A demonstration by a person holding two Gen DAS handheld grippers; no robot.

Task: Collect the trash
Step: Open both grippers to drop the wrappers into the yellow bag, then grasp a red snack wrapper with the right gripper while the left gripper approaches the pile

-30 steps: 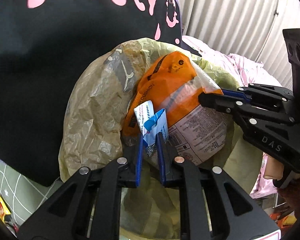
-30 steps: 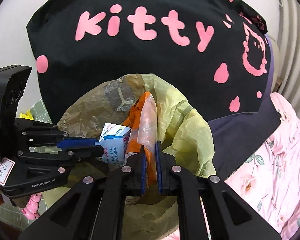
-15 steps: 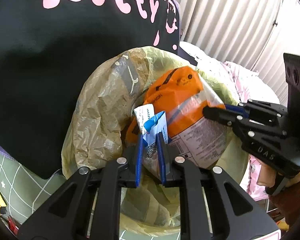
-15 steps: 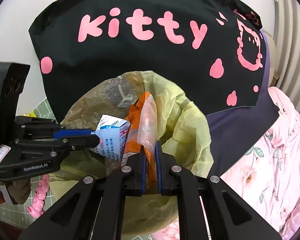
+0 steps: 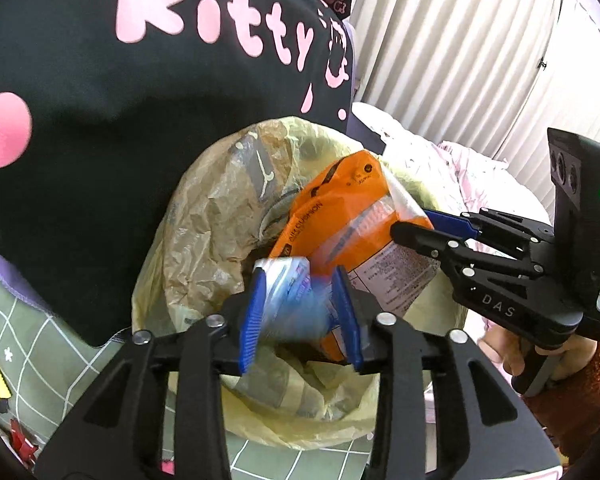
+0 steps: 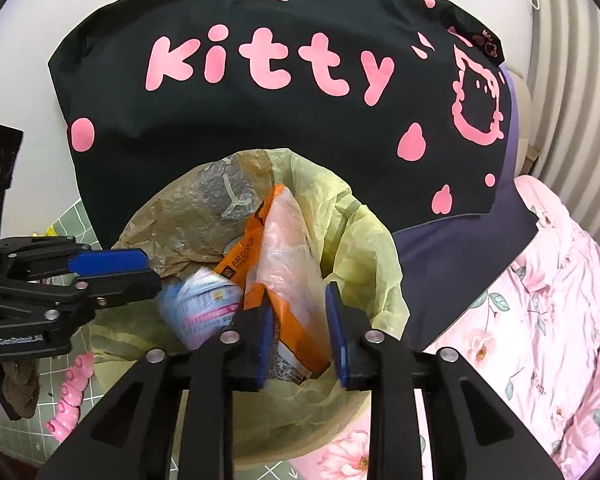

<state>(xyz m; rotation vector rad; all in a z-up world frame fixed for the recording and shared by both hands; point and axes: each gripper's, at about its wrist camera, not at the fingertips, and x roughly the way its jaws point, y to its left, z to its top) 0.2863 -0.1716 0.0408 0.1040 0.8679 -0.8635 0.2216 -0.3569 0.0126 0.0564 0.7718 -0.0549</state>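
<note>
— While both hands hover over the yellow trash bag (image 5: 188, 248), where is the small blue-and-white wrapper (image 5: 296, 296)?

— Blurred, it sits between the spread blue pads of the left tongs (image 5: 298, 316), over the bag's mouth; whether the pads touch it I cannot tell. From the right wrist view the same wrapper (image 6: 204, 308) lies just right of the left tongs (image 6: 140, 276), inside the bag's rim.

— And the orange air-cushion package (image 5: 340, 216)?

— It stands on edge in the bag, just right of the wrapper. Its lower part sits between the parted pads of the right tongs (image 6: 302, 332), with a gap showing at the right pad; in the left wrist view the right tongs (image 5: 416, 228) reach its edge.

— What differs from a second ago?

— Both tongs were pinched tight then, the left on the wrapper, the right on the package. Both have just been opening, with each item between the pads. The wrapper has also tipped lower and gone blurry.

— Behind it all?

— A black "kitty" cloth (image 6: 284, 120), with pink floral bedding (image 6: 548, 320) to the right.
</note>
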